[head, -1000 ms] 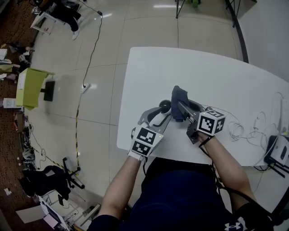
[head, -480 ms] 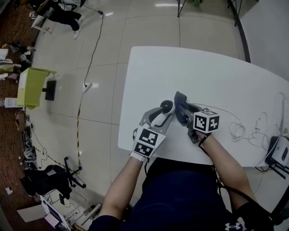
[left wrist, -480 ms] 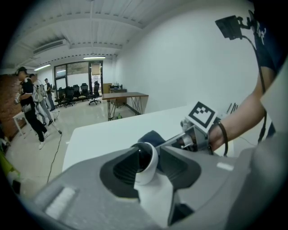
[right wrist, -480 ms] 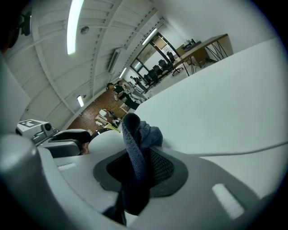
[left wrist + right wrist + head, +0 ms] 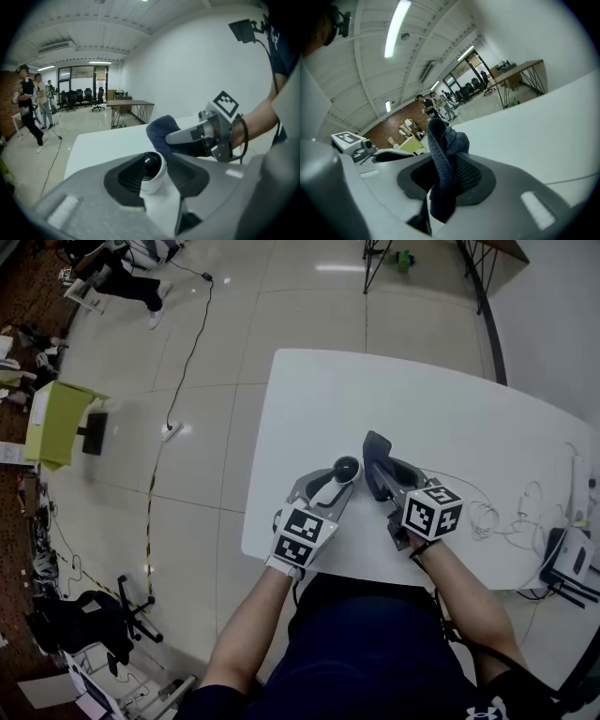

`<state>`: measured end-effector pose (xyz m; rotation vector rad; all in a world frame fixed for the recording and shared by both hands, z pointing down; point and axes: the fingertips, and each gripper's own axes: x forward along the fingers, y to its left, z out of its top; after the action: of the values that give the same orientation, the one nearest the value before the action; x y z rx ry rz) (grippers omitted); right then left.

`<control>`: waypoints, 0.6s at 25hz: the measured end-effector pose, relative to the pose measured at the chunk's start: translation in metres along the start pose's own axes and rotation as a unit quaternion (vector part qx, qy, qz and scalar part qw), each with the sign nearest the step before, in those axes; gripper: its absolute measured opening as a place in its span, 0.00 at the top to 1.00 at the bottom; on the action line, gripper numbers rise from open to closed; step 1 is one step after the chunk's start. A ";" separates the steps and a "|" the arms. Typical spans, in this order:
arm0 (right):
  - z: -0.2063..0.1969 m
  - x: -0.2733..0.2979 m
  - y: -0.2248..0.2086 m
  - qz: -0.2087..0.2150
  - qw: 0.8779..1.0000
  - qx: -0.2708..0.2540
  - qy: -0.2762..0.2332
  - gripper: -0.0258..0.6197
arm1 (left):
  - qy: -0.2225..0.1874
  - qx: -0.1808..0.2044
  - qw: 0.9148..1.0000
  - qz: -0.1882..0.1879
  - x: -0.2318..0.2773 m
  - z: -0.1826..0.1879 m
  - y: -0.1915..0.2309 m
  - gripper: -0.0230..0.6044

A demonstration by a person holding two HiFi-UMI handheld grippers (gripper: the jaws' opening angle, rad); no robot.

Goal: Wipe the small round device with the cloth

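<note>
Holding firm on the left, the left gripper [image 5: 334,482] has its jaws partway closed on the small round white plastic device with a glossy black dome [image 5: 345,468]. The pads press its smooth shell from both sides, above the near-left part of the white table [image 5: 422,390]. It hasn't budged this past second. In the left gripper view that hard dome [image 5: 151,168] catches a glint of ceiling light.

The change is on the other side. Half a second ago the bunched dark blue woven cloth [image 5: 374,454] was tucked right up against the device. Now it has slid off to the device's 3 o'clock, just beside it, and I can't tell if it's still brushing. That looks like one wiping stroke ending, with more passes likely needed.

The right gripper [image 5: 379,471] has its jaws half closed, pinching the cloth. The right gripper view shows the soft, coarse-knit fold [image 5: 443,159] standing upright between the pads.
</note>
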<state>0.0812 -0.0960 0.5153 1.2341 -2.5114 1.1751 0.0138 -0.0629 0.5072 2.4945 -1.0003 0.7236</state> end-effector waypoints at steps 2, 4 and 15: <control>0.015 -0.007 0.022 0.011 0.999 -0.033 -0.016 0.81 | -0.017 -0.040 0.999 -0.005 -0.003 0.002 0.008 0.74; 0.021 -0.007 0.043 0.024 0.998 -0.054 -0.020 0.81 | -0.033 -0.081 0.996 -0.003 -0.009 0.009 0.017 0.75; -0.005 0.007 0.055 0.002 0.998 -0.070 0.006 0.81 | -0.013 -0.061 0.998 0.003 0.002 0.006 0.029 0.76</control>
<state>0.0364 -0.0763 0.4887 1.1845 -2.5391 0.9862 -0.0033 -0.0870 0.5071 2.4015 -1.0307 0.6138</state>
